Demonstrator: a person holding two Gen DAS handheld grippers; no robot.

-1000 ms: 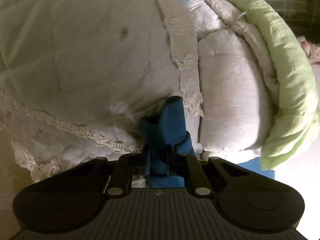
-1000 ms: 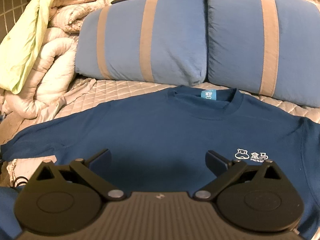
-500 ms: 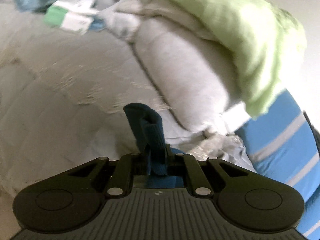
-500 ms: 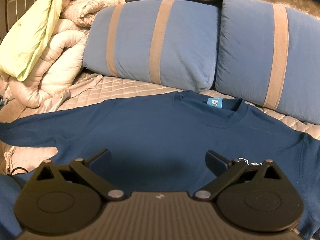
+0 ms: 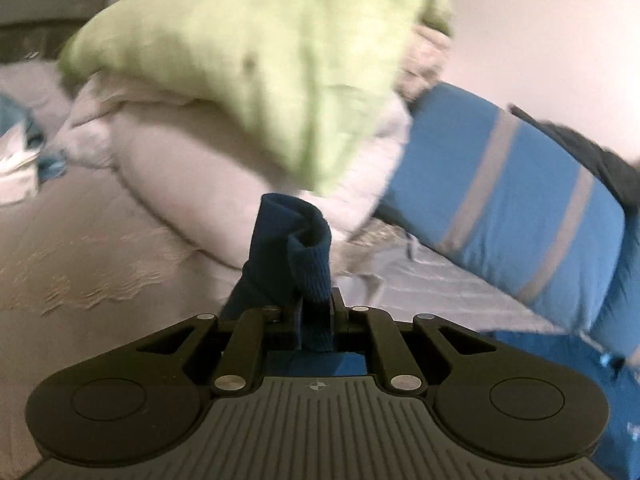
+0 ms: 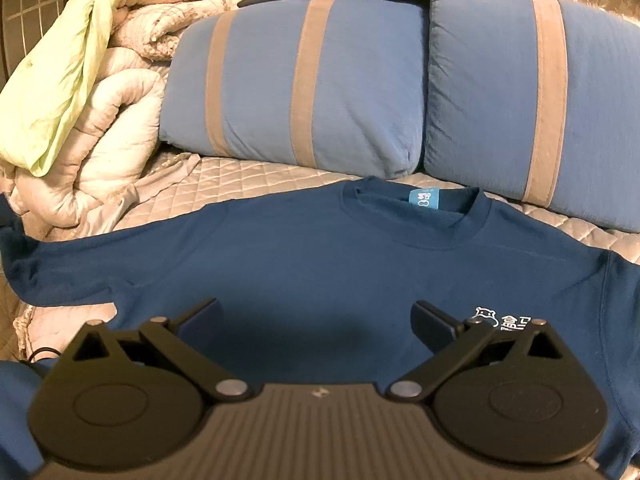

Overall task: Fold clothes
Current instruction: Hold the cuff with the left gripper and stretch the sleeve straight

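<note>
Over bed (image 6: 248,182), left gripper (image 5: 316,320) fingers pinch sleeve (image 5: 296,256).

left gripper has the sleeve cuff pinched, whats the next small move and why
Probably carry the sleeve cuff inward across the sweatshirt chest. The left gripper is shut on it, the sweatshirt lies flat with its collar toward the pillows, and the right gripper hangs open above it.

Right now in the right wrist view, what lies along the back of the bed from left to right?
Green sheet → white quilt → left blue pillow → right blue pillow.
</note>
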